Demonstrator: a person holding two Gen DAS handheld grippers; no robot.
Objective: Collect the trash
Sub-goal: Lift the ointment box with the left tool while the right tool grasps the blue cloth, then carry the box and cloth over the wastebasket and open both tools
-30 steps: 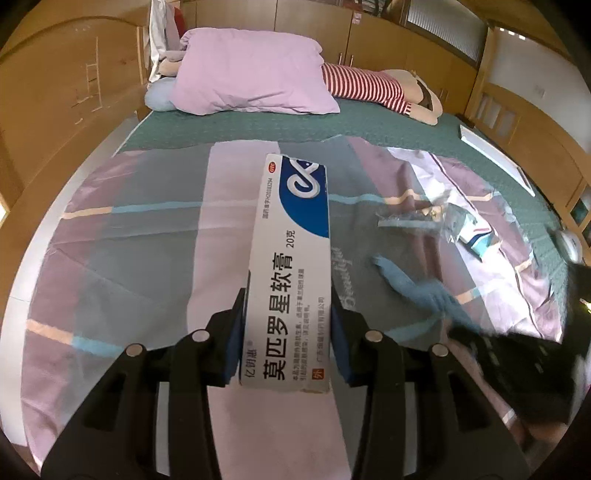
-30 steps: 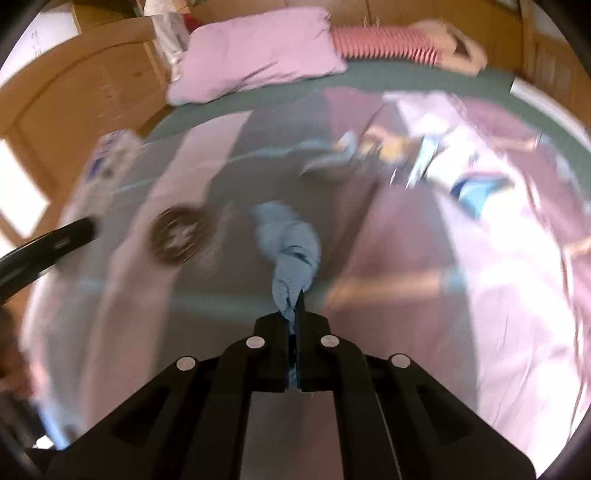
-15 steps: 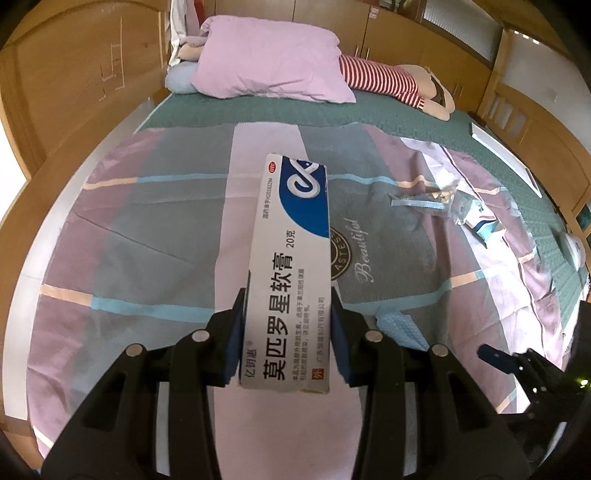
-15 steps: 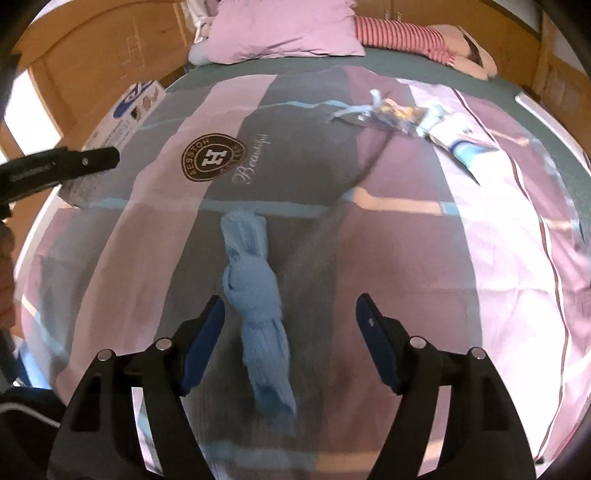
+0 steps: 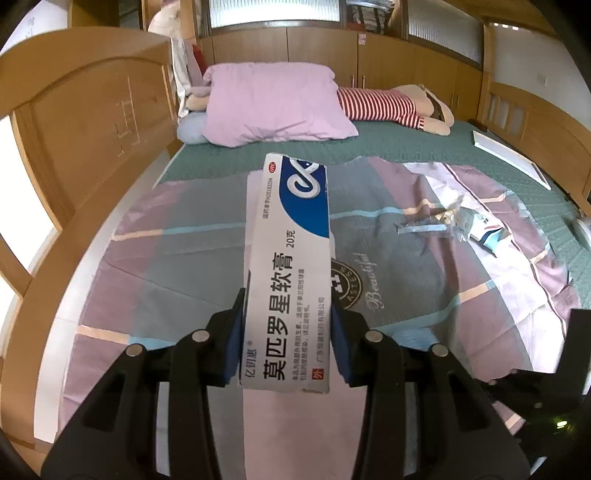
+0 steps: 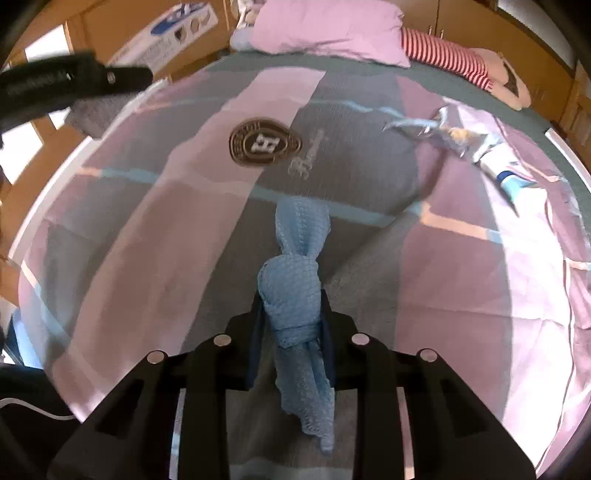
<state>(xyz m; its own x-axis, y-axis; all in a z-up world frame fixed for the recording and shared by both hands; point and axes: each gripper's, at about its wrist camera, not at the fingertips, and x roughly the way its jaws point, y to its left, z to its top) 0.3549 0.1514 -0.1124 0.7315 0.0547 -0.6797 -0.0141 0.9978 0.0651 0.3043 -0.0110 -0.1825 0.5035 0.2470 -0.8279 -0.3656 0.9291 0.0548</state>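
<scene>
My left gripper [image 5: 286,314] is shut on a white and blue ointment box [image 5: 291,258], which it holds up over the bed. From the right wrist view the same box [image 6: 166,33] shows at the top left. My right gripper [image 6: 290,306] is closing on a knotted light blue cloth [image 6: 291,280]. The knot sits between the pads and both pads touch it. The cloth's tail hangs toward the camera. Crumpled clear wrappers [image 5: 428,225] and a small white and blue carton [image 5: 480,229] lie on the patchwork bedspread [image 5: 184,258] at the right.
A pink pillow [image 5: 273,107] and a doll in red stripes [image 5: 380,107] lie at the head of the bed. Wooden bed boards [image 5: 92,129] and cupboards ring the bed. The wrappers [image 6: 436,129] and carton [image 6: 502,166] lie far right of the cloth.
The right gripper let go of the cloth's end, opened wide over it on the bed, and now closes around its knot. The left gripper lifted a little with the box.
</scene>
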